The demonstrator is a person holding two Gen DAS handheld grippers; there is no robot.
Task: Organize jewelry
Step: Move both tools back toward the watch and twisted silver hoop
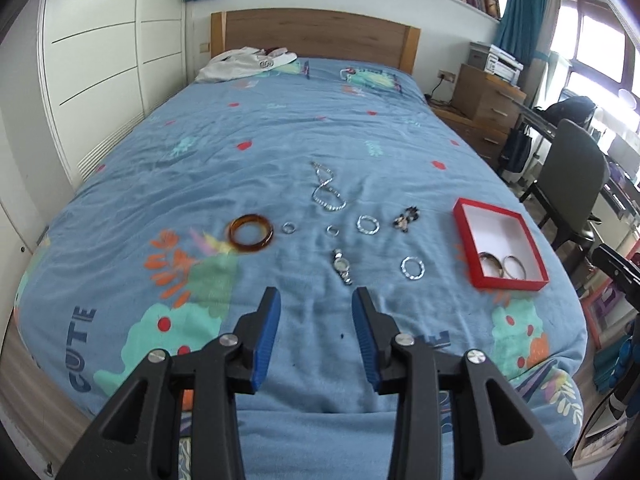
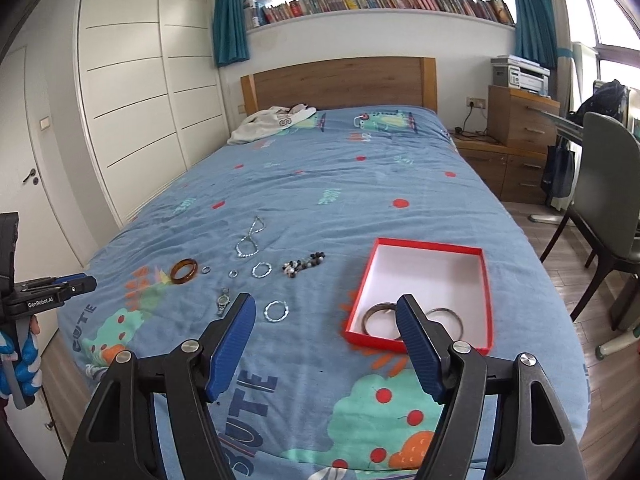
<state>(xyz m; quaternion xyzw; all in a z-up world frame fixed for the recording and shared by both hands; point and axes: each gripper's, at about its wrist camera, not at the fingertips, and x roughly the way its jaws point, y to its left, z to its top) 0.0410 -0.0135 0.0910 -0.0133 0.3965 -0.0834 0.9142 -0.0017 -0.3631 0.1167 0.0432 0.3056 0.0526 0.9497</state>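
Red tray [image 2: 486, 280] | white inside | two bangles [image 2: 382, 317] in near end

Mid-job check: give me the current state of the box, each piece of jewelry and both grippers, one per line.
Red box: open, lidless, on the bed.
Two bangles: inside the box, near end.
Amber bangle: flat on the bedspread.
Chain necklace: lying loose, looped.
Watch: on the bedspread.
Beaded bracelet: bunched up on the bedspread.
Two silver hoops: flat, apart.
Two small rings: flat, apart.
Left gripper: open, empty.
Right gripper: open, empty.
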